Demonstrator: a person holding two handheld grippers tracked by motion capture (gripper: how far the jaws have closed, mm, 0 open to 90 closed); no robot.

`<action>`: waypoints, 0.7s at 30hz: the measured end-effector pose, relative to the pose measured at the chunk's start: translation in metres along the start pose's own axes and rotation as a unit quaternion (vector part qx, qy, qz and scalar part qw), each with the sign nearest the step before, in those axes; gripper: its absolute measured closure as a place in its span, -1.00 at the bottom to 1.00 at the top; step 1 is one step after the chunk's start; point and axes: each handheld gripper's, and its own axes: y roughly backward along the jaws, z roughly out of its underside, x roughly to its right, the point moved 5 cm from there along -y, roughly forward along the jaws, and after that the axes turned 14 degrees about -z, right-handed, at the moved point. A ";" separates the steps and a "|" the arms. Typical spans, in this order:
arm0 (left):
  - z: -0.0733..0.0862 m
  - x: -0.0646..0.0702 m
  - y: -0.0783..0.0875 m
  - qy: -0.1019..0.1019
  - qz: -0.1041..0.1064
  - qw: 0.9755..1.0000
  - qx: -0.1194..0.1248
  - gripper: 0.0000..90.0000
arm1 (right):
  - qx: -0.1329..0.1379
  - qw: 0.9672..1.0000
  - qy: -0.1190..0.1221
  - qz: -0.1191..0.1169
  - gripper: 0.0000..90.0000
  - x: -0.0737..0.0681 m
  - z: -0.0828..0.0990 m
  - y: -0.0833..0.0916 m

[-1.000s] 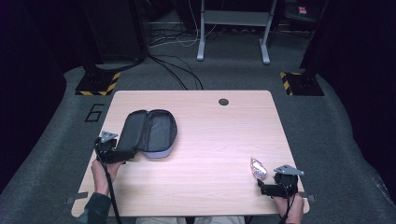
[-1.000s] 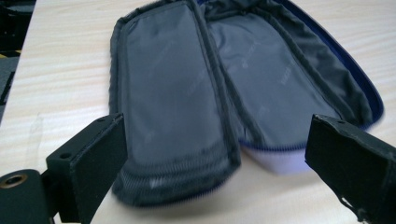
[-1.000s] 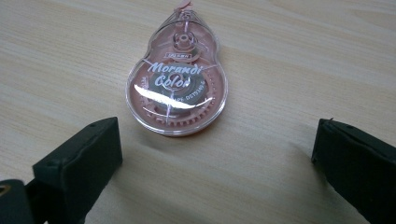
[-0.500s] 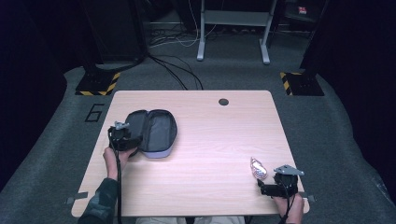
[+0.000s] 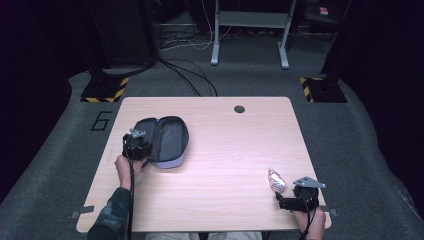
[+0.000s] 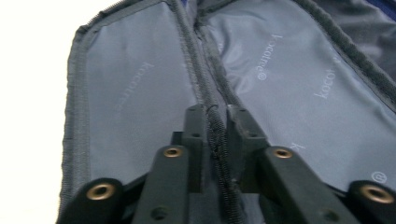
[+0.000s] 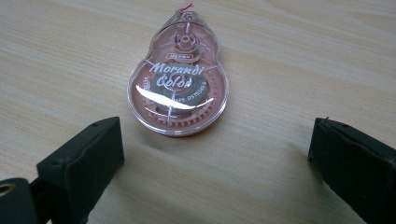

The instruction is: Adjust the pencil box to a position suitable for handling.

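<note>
An open dark pencil case (image 5: 167,139) with grey lining lies at the table's left. My left gripper (image 5: 137,146) sits at the case's near-left edge. In the left gripper view its jaws (image 6: 215,119) are shut on the zipper seam (image 6: 210,88) that runs between the two lined halves (image 6: 289,79). A clear pink correction tape roller (image 5: 275,181) lies flat near the front right corner. My right gripper (image 5: 287,199) rests just behind it. In the right gripper view the roller (image 7: 180,84) lies a little ahead of the wide-open gripper (image 7: 212,154), with nothing between the jaws.
The light wooden table (image 5: 220,150) has a round cable hole (image 5: 239,109) near its far edge. Beyond it stand a desk frame (image 5: 250,35), floor cables (image 5: 190,75) and yellow-black striped stand bases (image 5: 105,90).
My left gripper has moved forward and right from the table's left edge onto the case and now grips its zipper seam. The right gripper and the roller have stayed put.
</note>
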 end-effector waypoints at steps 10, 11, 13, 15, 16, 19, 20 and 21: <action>-0.001 0.003 -0.002 -0.006 0.017 1.000 0.010 0.96 | 0.001 1.000 -0.003 0.001 -0.93 0.000 0.000 0.000; -0.001 0.004 -0.001 -0.010 0.021 1.000 0.012 0.96 | 0.000 1.000 -0.003 0.000 -0.93 0.000 0.000 0.000; -0.002 0.006 0.000 -0.016 0.029 0.999 0.019 0.97 | 0.001 1.000 -0.003 0.001 -0.93 0.000 0.000 0.000; -0.004 0.009 0.001 -0.027 0.036 0.999 0.021 0.97 | 0.000 1.000 -0.003 0.001 -0.93 0.000 0.000 0.000; -0.004 0.011 0.002 -0.030 0.041 0.998 0.024 0.97 | 0.000 1.000 -0.003 0.001 -0.93 0.000 0.000 0.000; -0.005 0.017 0.002 -0.039 0.052 0.998 0.027 0.97 | 0.000 1.000 -0.003 0.001 -0.93 0.000 0.000 0.000; -0.006 0.018 0.002 -0.044 0.055 0.997 0.026 0.97 | 0.001 1.000 -0.003 0.001 -0.93 0.000 0.000 0.000; -0.006 0.018 0.002 -0.044 0.055 0.997 0.026 0.97 | 0.001 1.000 -0.003 0.001 -0.93 0.000 0.000 0.000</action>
